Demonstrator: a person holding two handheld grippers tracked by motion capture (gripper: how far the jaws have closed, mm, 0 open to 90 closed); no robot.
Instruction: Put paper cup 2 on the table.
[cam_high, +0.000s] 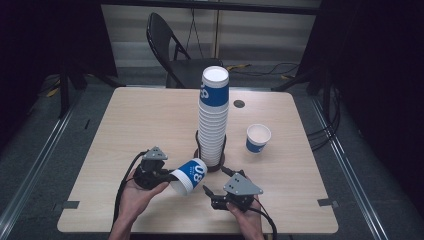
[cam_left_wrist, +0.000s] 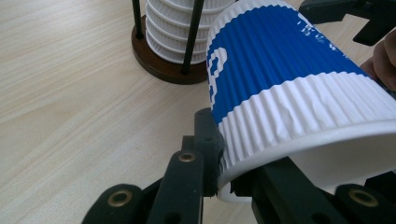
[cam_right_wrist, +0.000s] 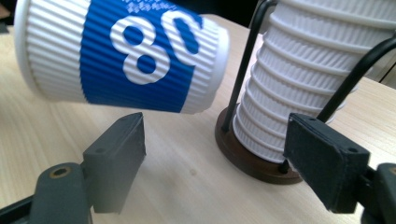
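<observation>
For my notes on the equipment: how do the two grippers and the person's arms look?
Both the left gripper and the right gripper are black, with two flat, blocky jaws joined by brass-coloured pivots. Each carries a grey three-cornered plate on top with small dark screws. A black cable trails from each back toward the person. The forearms are bare; no sleeves or gloves show.

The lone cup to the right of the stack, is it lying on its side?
No, the lone cup stands upright on the table with its open mouth up, right of the stack.
</observation>
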